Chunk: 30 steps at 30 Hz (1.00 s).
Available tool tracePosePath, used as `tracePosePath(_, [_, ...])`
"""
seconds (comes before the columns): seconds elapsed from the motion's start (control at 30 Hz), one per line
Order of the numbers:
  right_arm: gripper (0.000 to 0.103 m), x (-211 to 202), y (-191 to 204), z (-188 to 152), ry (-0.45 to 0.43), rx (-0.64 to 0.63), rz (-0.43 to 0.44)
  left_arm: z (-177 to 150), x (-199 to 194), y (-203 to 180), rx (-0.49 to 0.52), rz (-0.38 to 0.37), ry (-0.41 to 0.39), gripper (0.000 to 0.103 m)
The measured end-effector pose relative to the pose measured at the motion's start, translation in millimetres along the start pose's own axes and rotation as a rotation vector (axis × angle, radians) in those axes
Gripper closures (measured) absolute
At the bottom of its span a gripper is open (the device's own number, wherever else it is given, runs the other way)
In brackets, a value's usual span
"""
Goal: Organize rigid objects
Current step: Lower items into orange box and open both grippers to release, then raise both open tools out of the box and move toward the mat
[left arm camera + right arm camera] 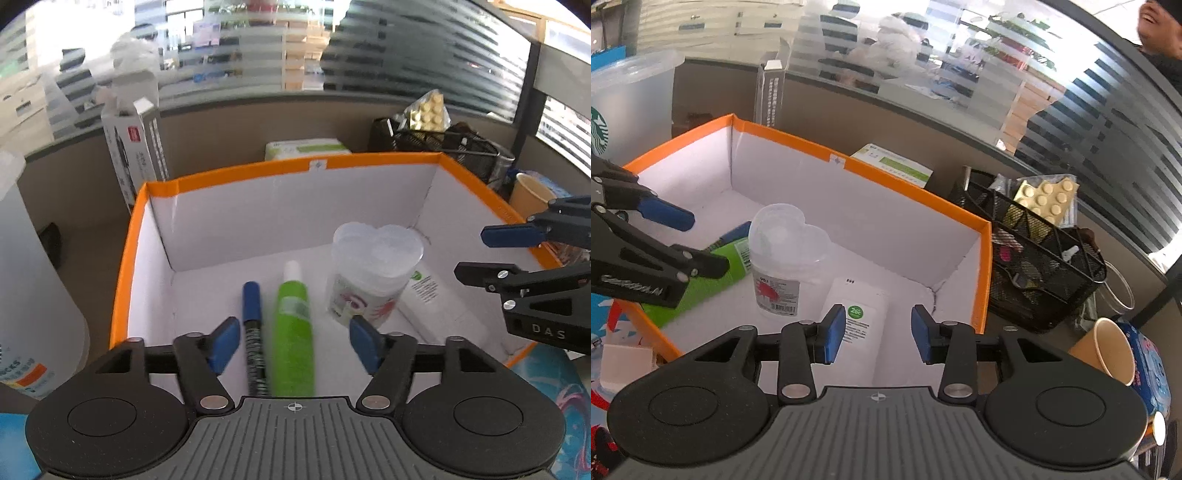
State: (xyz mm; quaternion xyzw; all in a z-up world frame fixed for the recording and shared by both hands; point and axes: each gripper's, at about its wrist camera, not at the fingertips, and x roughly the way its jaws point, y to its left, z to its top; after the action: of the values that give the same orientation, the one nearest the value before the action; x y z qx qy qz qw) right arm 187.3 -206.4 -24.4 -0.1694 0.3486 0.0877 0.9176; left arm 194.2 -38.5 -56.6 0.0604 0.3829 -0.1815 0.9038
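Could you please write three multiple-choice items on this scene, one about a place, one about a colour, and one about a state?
1. Where does the green tube lie?
A. inside the orange-rimmed box
B. in the black mesh basket
C. in the paper cup

2. What colour is the cap of the pen beside the green tube?
A. red
B. blue
C. yellow

3. How does the left gripper stand?
A. clamped on the green tube
B. clamped on the clear jar
C. open, with its pads off both the pen and the tube

Answers:
1 A: the tube rests on the white floor of the box.
2 B: the pen's far end shows a blue cap.
3 C: there are gaps between each blue pad and the things lying between them.
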Motion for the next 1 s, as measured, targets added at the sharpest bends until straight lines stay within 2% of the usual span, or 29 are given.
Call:
tracePosePath(0.13, [0.066,-10,-2,-3,-0.014,0.015,-0.009,0,-16,-4,0.016,-0.001,-0.025,0.026])
tracePosePath(0.17, [0.065,-14,-2,-4,-0.023,0.02,-0.013,-1,-22,-5,0.02,0.011,-0.036,0.014])
tracePosePath(0.2, [0.064,-18,-1,-5,-0.031,0.022,-0.016,-2,-28,-4,0.024,0.026,-0.055,0.009])
tracePosePath(0.33, [0.055,-37,5,-14,-0.065,0.019,-0.03,-9,-58,3,0.034,0.054,-0.115,0.008])
tracePosePath(0.43, [0.055,-50,13,-24,-0.088,0.015,-0.042,-18,-79,17,0.0,0.073,-0.15,0.004])
tracePosePath(0.6, [0.055,-83,20,-42,-0.205,0.063,-0.064,-44,-103,32,-0.016,0.105,-0.179,0.004])
tracePosePath(0.7, [0.049,-107,31,-55,-0.306,0.103,-0.024,-68,-111,37,-0.008,0.126,-0.174,0.004])
tracePosePath(0.77, [0.04,-115,45,-65,-0.335,0.102,0.036,-88,-113,39,-0.008,0.145,-0.156,0.003])
tracePosePath(1.0, [0.04,-90,105,-80,-0.282,0.029,0.151,-138,-106,34,-0.008,0.127,-0.072,0.003])
